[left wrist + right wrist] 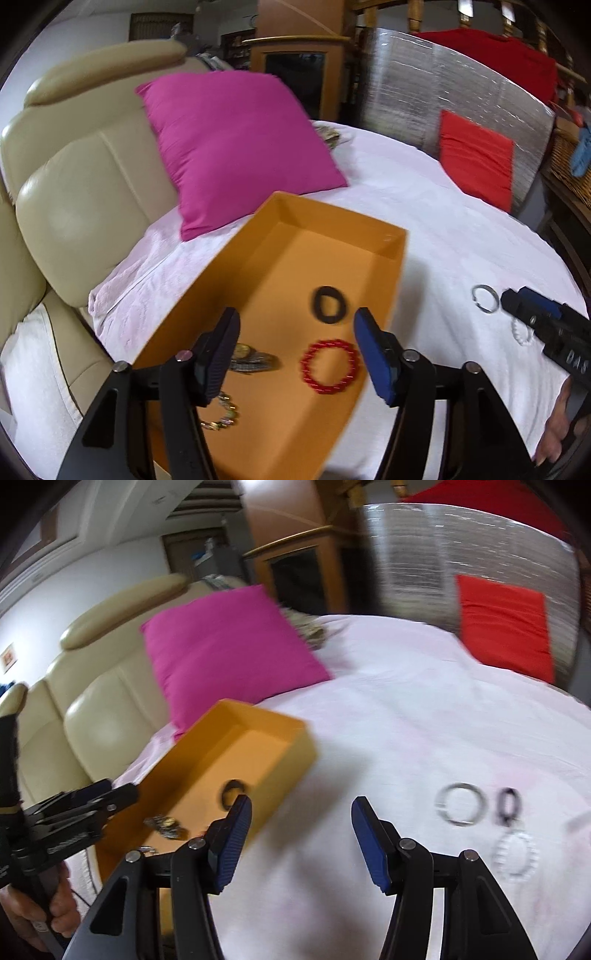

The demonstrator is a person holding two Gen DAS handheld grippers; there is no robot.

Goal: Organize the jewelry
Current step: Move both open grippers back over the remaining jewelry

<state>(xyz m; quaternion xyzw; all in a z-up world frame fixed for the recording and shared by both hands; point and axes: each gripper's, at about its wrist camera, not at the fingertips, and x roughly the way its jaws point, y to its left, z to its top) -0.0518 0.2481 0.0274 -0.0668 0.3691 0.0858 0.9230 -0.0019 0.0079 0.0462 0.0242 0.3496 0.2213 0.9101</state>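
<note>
A: While the left gripper [295, 339] hangs over the open orange cardboard box [384, 243] in the lower middle of the left wrist view, how do its jaws stand?

B: Parted wide, with nothing between the blue pads. Inside the box, a black ring-shaped band [330, 305] lies just above a red beaded bracelet [330, 365]; at lower left of the box floor sit a gold-and-silver watch [251, 360] and a gold-toned beaded bracelet [223, 415]

A: And the right gripper [301, 834]?

B: Its jaws gape about as wide, and they grip nothing; it sits at bottom centre of the right wrist view, above the white cloth [388, 709], to the right of the box

A: What is outside the box?

B: At the right of that view, a silver metal bangle [461, 805], a small black band [509, 806] just beside it, and a white beaded bracelet [515, 856] below them, all on the cloth and blurred

A: Anything else?

B: A magenta square cushion [236, 147] leans on the cream leather sofa [74, 184] at upper left, and a red cushion [476, 158] sits at upper right
</note>
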